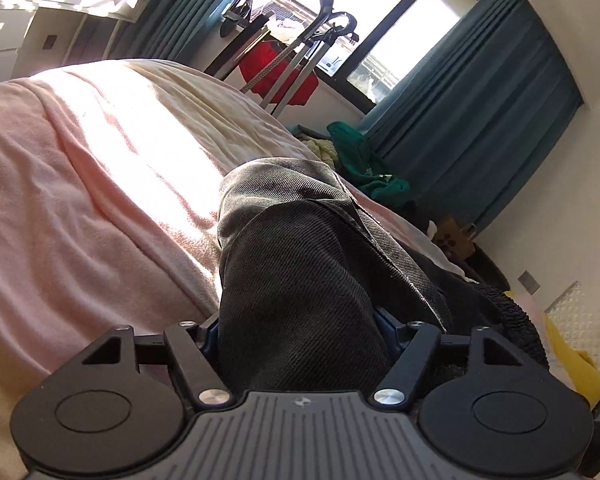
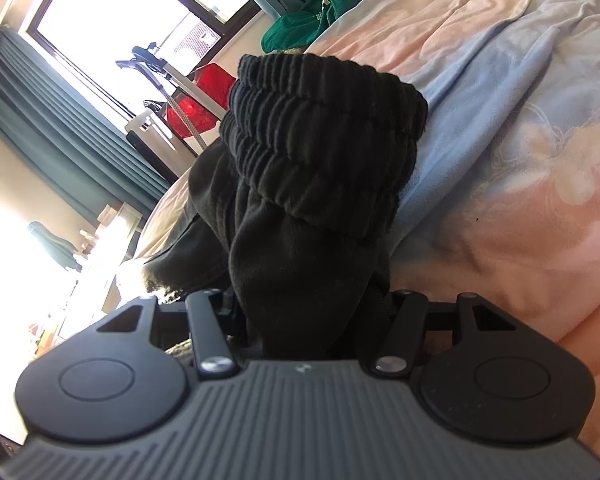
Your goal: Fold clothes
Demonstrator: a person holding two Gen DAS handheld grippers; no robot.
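Note:
A pair of dark grey-black trousers lies on a bed covered with a pink and pale blue blanket (image 1: 80, 168). My left gripper (image 1: 302, 332) is shut on the trouser leg fabric (image 1: 300, 264), which bunches up over the fingers and hides them. My right gripper (image 2: 312, 312) is shut on the ribbed elastic waistband end (image 2: 320, 140) of the same trousers, held up off the blanket (image 2: 520, 140). The cloth hides the fingertips in both views.
A green garment (image 1: 364, 168) lies at the far end of the bed; it also shows in the right wrist view (image 2: 304, 20). A garment steamer stand (image 1: 300, 52) with a red item stands by the window. Teal curtains (image 1: 480, 100) hang beside it. A white shelf (image 1: 40, 20) is at far left.

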